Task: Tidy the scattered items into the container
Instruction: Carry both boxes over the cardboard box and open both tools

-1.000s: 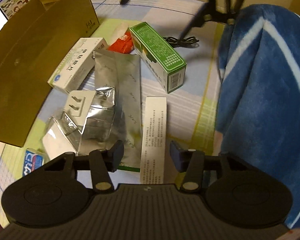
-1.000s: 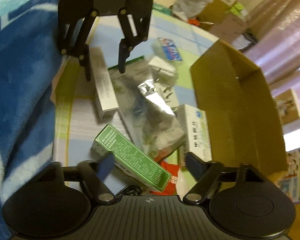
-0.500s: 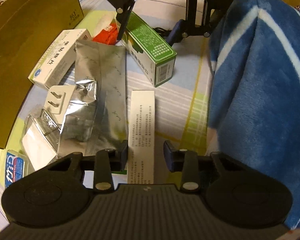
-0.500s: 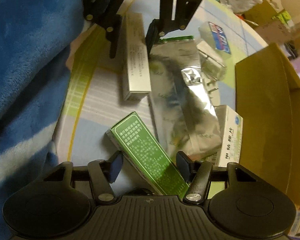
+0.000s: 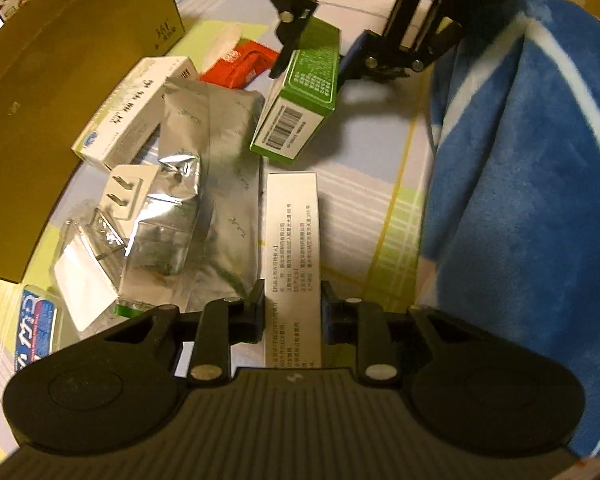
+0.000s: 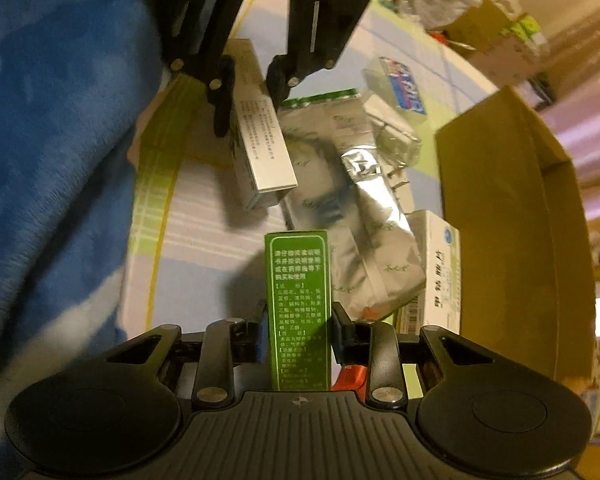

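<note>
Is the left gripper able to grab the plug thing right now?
Probably not yet. The left gripper is shut on the silver box, so it has no free grip. The white plug sits uncovered atop the foil pouches, so once the box is dropped, the way looks free.

The grippers are both black – the left gripper [image 5: 293,312] with a dark blue pad, the right gripper [image 6: 296,330] the same. The long box [image 5: 294,248] is white with small dark print. The other box [image 6: 299,304] is green with white print, and its end has a white label with a black barcode. The pouch [image 5: 220,184] is shiny silver. The carton [image 5: 60,92] is plain brown. The blanket [image 5: 532,184] is blue with white stripes. The tablecloth [image 5: 384,216] is pale blue and white with yellow-green check lines. A small packet [image 5: 244,65] is red – beside it the medicine box [image 5: 134,110] is white with dark letters.
</note>
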`<control>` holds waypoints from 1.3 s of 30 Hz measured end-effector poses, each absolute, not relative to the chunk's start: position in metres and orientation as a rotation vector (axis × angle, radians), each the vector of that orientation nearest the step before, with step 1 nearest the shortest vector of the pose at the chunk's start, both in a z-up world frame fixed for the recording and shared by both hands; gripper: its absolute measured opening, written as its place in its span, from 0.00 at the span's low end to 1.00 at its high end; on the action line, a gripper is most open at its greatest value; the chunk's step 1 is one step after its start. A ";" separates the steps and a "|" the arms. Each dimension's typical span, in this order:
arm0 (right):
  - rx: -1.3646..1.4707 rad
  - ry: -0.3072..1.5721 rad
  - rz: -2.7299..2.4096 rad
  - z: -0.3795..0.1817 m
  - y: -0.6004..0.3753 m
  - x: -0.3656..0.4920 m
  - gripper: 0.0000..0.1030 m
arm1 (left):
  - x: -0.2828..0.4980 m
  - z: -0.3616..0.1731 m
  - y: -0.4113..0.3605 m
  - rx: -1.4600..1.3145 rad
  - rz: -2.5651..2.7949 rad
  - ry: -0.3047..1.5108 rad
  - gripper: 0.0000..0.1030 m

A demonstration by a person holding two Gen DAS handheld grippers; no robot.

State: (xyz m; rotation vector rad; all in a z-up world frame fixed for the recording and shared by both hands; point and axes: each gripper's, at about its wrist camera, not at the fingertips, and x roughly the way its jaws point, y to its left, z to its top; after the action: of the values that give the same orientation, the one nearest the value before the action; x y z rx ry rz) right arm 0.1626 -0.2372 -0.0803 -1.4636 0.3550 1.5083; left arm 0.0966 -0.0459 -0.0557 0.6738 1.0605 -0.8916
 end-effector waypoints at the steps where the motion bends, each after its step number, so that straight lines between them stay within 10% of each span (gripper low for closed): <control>1: -1.442 0.361 1.498 -0.077 -0.240 0.161 0.26 | 0.096 -0.053 -0.045 0.667 -0.885 1.053 0.21; 39: -0.100 0.656 0.879 0.106 -0.184 0.337 0.26 | 0.244 0.105 0.002 0.034 -0.256 0.746 0.21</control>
State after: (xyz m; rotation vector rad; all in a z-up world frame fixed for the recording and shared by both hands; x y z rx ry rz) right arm 0.3373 -0.1839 0.1059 -0.0999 0.6558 0.8792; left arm 0.2438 0.0022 0.1051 0.0337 0.7455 -0.2560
